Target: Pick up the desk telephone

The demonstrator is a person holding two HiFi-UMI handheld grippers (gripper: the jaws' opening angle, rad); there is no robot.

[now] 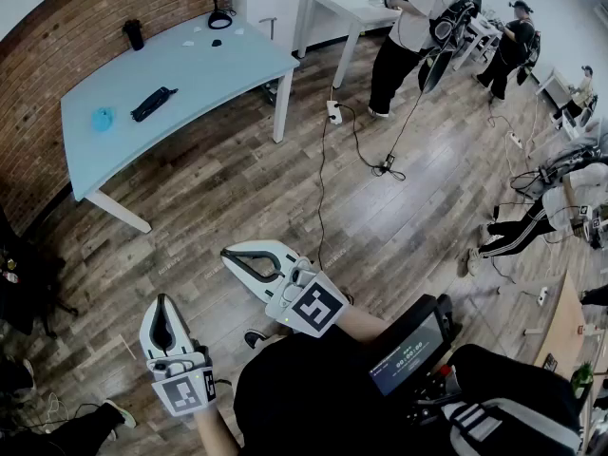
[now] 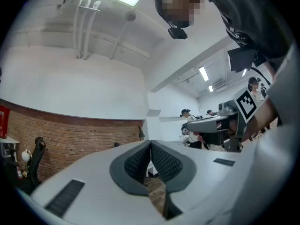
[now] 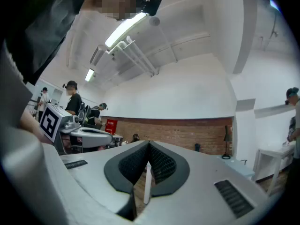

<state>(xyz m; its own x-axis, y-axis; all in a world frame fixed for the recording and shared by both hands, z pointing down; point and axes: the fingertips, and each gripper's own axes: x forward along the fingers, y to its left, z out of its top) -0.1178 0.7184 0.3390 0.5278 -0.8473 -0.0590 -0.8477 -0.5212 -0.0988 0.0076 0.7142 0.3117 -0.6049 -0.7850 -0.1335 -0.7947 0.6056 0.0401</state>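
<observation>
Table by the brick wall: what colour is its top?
The table is pale blue, clearest in head view.

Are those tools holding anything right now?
Nothing is held. The left tool and the right tool are both shut and empty.

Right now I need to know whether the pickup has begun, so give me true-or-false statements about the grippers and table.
1. Both the left gripper and the right gripper have their jaws together, empty. True.
2. A dark flat object lies on the light blue table. True.
3. The left gripper rests on the table. False: both grippers are held over the wooden floor, well away from the table.
4. The black cup lies on the floor. False: it stands upright on the table.
</observation>
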